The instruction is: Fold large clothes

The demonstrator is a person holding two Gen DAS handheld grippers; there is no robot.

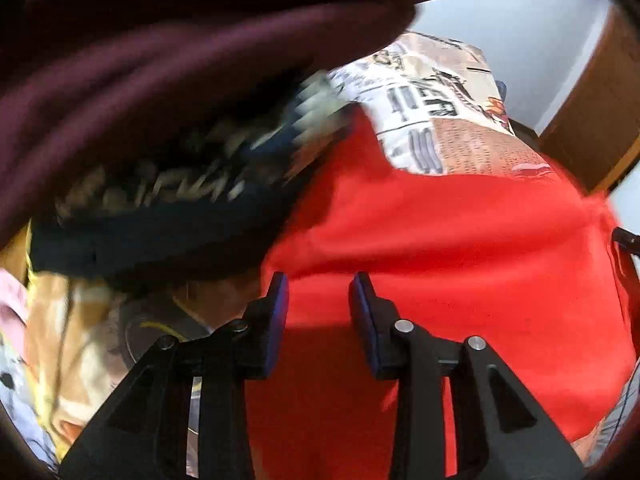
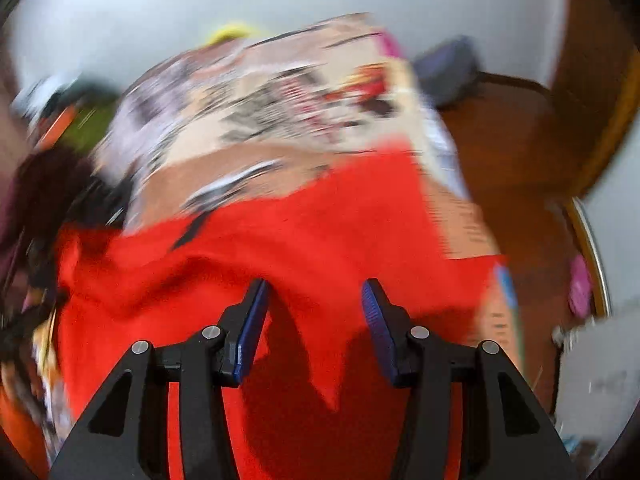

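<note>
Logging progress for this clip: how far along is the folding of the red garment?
Done: the red garment lies spread over the printed sheet, though still wrinkled; no finished fold is visible. In hand: nothing; the left gripper and right gripper hover over it, jaws open and empty. Left: gripping its edges and folding. A maroon garment and a dark patterned one sit heaped alongside, unfolded.

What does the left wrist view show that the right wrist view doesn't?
Left wrist only: a maroon garment looming up close, and a dark navy printed garment below it. Right wrist only: brown wooden furniture filling the right side, though blurred. Both: the red garment on the newspaper-print cloth, and an open hand-held gripper holding nothing.
</note>
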